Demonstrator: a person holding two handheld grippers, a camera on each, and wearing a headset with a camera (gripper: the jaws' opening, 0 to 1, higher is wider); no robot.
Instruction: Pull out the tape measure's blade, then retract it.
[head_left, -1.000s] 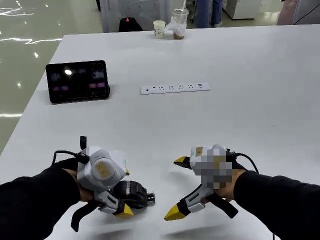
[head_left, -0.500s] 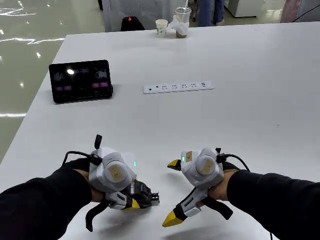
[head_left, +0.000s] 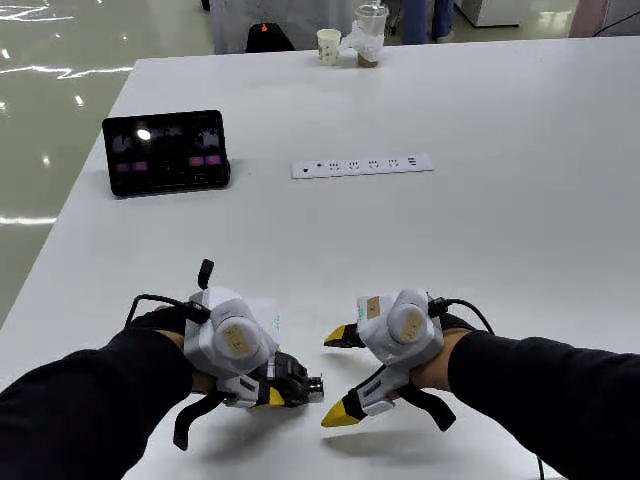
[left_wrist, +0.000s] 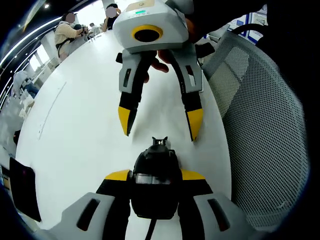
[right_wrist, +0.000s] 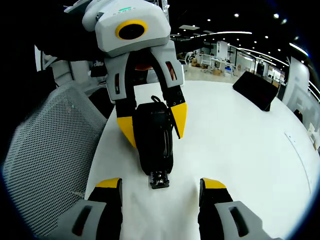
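The right gripper (right_wrist: 161, 185) holds its jaws spread wide above the white table (right_wrist: 240, 145), and the tape measure (right_wrist: 154, 137) sits just ahead with its hook end pointing between them. The left gripper (right_wrist: 152, 122) faces in from the far side, its yellow-tipped jaws pressed to the black case, apparently gripping it. A grey mesh chair (right_wrist: 45, 145) stands at the left.

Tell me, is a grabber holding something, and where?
The left gripper clamps the black tape measure by the sides of its case. The right gripper is open, holding nothing.

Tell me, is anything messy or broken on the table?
No, nothing stands out. The left gripper is shut on the tape measure, blade tucked in, the right gripper open facing it. The cups stand upright and the power strip lies flat.
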